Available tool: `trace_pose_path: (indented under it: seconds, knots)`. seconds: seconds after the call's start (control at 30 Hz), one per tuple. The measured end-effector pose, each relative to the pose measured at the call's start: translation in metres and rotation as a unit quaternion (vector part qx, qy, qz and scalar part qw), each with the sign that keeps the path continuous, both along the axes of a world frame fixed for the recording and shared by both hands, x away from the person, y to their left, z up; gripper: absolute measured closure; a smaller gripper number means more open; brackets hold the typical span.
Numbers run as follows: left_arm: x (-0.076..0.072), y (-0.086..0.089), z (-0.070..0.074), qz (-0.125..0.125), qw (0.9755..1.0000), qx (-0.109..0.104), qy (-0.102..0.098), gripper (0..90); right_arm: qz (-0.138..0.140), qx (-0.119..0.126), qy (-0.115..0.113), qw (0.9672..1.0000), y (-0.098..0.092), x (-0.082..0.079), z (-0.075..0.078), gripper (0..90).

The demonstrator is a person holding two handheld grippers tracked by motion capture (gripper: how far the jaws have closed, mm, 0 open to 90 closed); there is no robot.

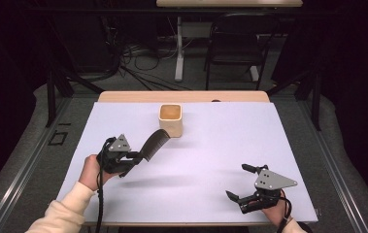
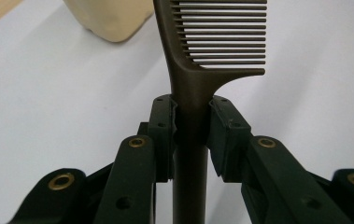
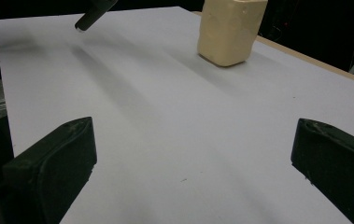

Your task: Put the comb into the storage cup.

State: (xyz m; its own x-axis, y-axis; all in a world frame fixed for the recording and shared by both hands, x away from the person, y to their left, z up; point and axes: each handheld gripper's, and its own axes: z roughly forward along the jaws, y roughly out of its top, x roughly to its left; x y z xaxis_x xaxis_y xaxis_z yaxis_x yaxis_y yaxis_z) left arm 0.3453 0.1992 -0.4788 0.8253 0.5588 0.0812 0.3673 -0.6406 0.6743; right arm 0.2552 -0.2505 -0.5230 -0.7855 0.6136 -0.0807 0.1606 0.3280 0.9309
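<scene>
At left, the left hand-held gripper (image 1: 132, 159) clamps the handle of a dark comb (image 1: 153, 142), held above the white table (image 1: 210, 160). The comb's long axis runs up and away toward the cream cup (image 1: 171, 119), its toothed end just short of the cup's near wall, so this hand is much the nearer. At right, the right hand-held gripper (image 1: 240, 183) rests low by the table's near edge, jaws wide and empty.
</scene>
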Motion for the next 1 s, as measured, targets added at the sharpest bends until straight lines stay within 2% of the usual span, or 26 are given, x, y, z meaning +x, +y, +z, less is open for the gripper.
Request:
trace_pose_path:
  seconds: [0.33,0.63,0.8,1.0]
  knots:
    - [-0.001,0.003,0.000,0.029,0.9988,-0.034,-0.019,72.3,-0.001,-0.001,0.002,1.0000,0.000,0.001,0.000,0.0]
    - [0.001,0.004,-0.004,0.048,0.9962,-0.064,-0.035,72.3,-0.002,0.000,0.004,1.0000,-0.001,0.001,-0.001,0.0]
    - [0.002,0.005,-0.008,0.051,0.9958,-0.065,-0.040,72.3,-0.003,0.000,0.005,1.0000,-0.001,0.001,-0.001,0.0]
    - [0.005,0.004,-0.009,0.057,0.9941,-0.077,-0.050,72.3,-0.002,0.001,0.006,1.0000,-0.001,0.001,-0.001,0.0]
